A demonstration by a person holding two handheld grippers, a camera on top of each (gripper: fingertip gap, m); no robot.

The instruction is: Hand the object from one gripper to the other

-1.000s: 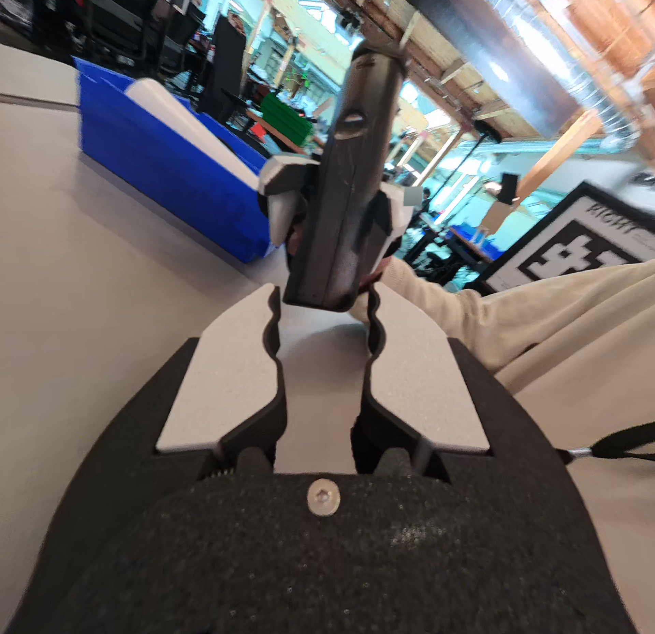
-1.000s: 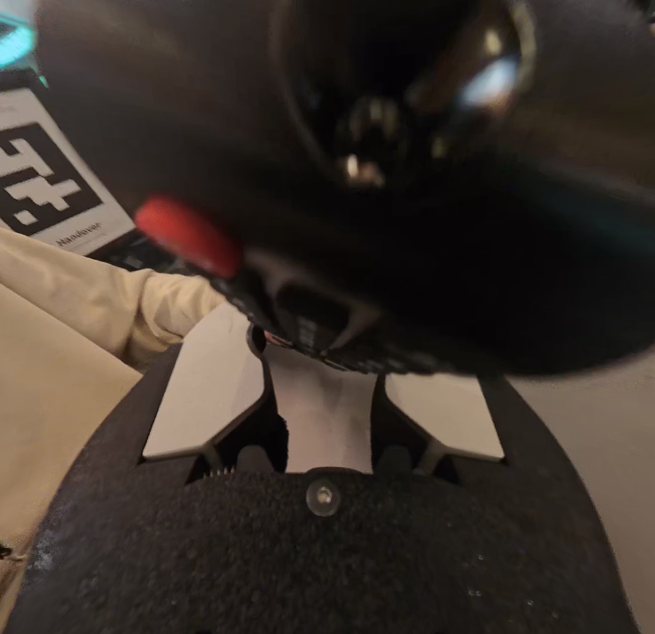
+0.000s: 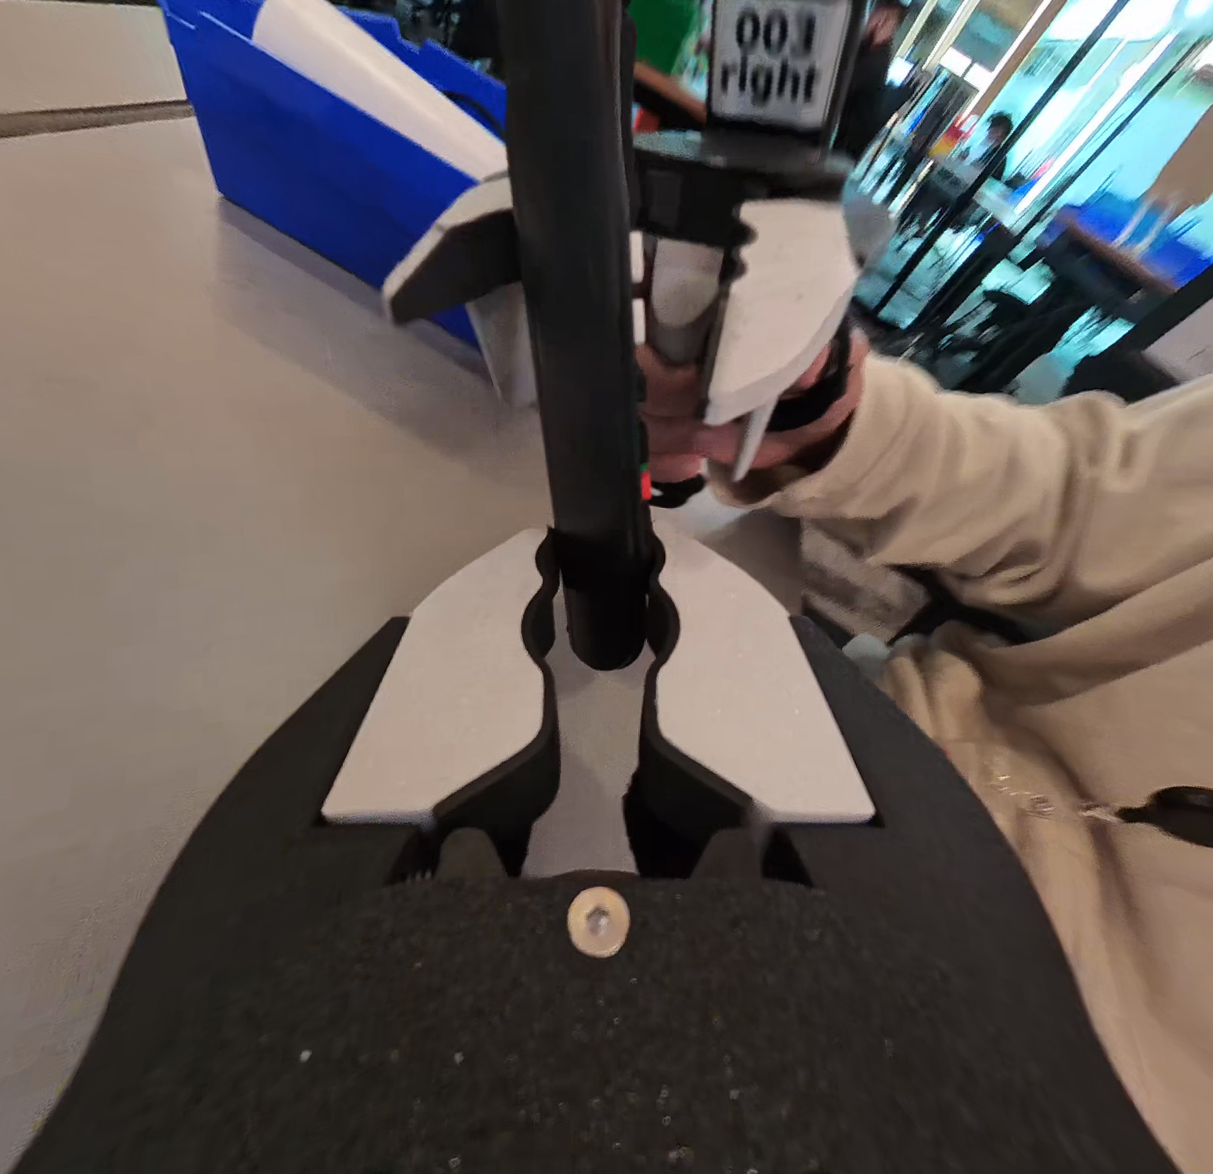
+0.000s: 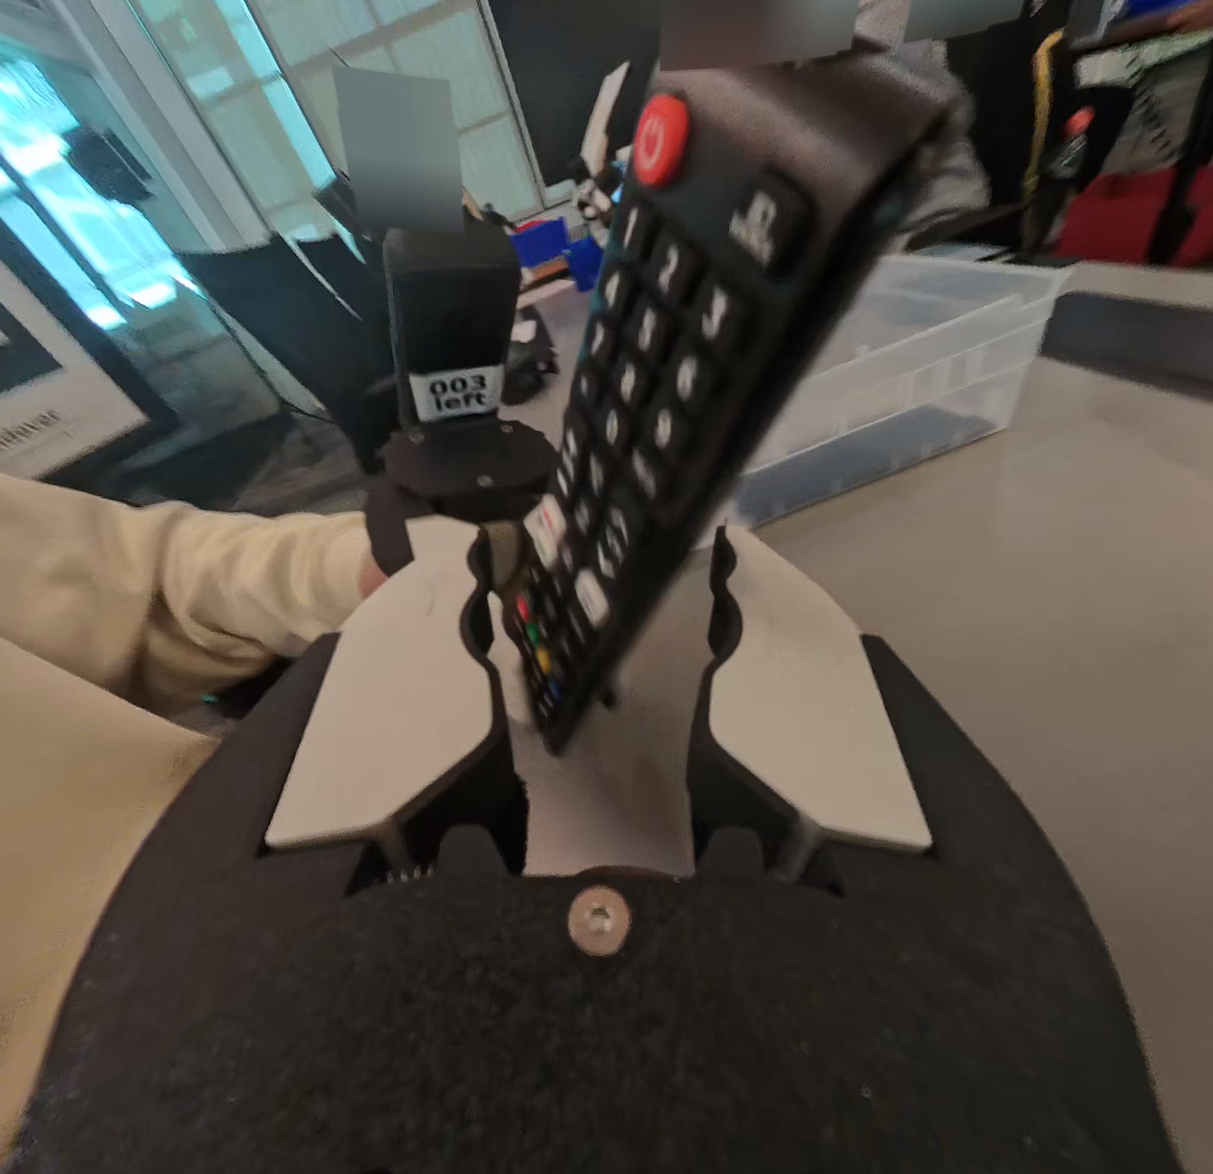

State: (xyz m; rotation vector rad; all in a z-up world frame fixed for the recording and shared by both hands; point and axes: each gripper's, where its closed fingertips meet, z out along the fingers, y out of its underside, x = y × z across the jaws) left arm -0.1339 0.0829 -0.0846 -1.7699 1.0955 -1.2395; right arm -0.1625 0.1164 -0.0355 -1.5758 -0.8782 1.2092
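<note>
Right now the left gripper [image 3: 600, 591] is clenched on the remote's [image 3: 577, 289] bottom end, btwn its tips. Right gripper [image 4: 600, 591] is released, fingers wide either side of it. Risk: top-heavy remote could pivot w/ only an end-grip.

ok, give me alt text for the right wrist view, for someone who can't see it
A black remote control with a red power button stands tilted between the open right gripper, its lower end held by the left gripper behind. A clear plastic bin sits on the grey table.
</note>
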